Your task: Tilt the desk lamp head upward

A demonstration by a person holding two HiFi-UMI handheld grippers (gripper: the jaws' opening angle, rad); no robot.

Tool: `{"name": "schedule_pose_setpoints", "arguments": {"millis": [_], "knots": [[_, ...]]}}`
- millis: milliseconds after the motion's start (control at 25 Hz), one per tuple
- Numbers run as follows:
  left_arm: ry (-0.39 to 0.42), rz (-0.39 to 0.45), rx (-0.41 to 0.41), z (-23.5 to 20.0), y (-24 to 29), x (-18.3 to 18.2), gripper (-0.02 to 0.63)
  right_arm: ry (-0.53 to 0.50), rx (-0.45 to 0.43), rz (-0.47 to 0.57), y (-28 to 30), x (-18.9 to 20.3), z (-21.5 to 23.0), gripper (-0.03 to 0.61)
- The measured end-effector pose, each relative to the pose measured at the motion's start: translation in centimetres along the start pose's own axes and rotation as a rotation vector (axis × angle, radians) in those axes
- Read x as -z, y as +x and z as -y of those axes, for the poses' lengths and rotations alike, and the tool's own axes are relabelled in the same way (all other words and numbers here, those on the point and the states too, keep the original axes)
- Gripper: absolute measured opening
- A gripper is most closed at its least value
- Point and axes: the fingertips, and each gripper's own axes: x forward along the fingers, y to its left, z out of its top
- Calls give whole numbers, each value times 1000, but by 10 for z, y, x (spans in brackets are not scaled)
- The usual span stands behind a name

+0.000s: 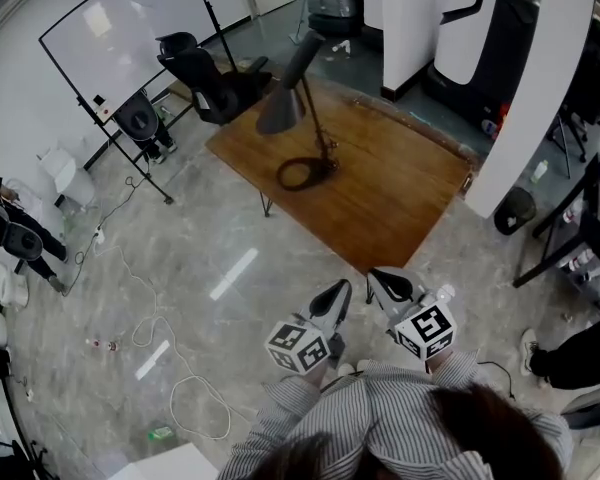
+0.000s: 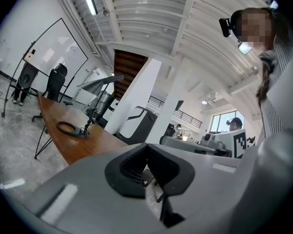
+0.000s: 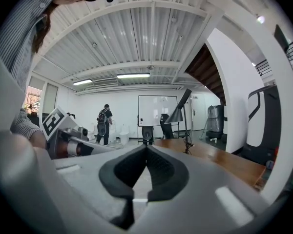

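Nothing done yet. The desk lamp [image 1: 298, 118] stands on the wooden table [image 1: 410, 203], toward its far side, with its ring base [image 1: 302, 173] flat on the top. The lamp head [image 1: 280, 111] hangs angled downward, so the tilt is all still to do. My left gripper [image 1: 334, 296] has its jaws pressed together with nothing between them. The right gripper [image 1: 388, 285] is the same, closed and empty. Both are held close to my chest, off the near corner of the table and well apart from the lamp. What's left, as I judge it: walk up, reach the head, take hold of the shade and swing it upward.
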Motion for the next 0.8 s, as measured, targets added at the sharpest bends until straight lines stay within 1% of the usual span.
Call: {"name": "schedule_pose_setpoints", "arguments": {"millis": [160, 440, 600, 720, 800], "knots": [[-19, 40, -4, -9, 11, -9, 3, 0, -1, 29, 6, -5, 18, 0], [-48, 60, -2, -31, 34, -16, 5, -14, 7, 9, 27, 2, 40, 0], [-43, 79, -1, -67, 51, -37, 5, -31, 13, 5, 62, -1, 55, 0], [-61, 69, 17, -98, 66, -52, 8, -35, 38, 11, 95, -5, 72, 0], [-71, 62, 37, -121, 76, -67, 22, -44, 62, 24, 122, -13, 86, 0]]}}
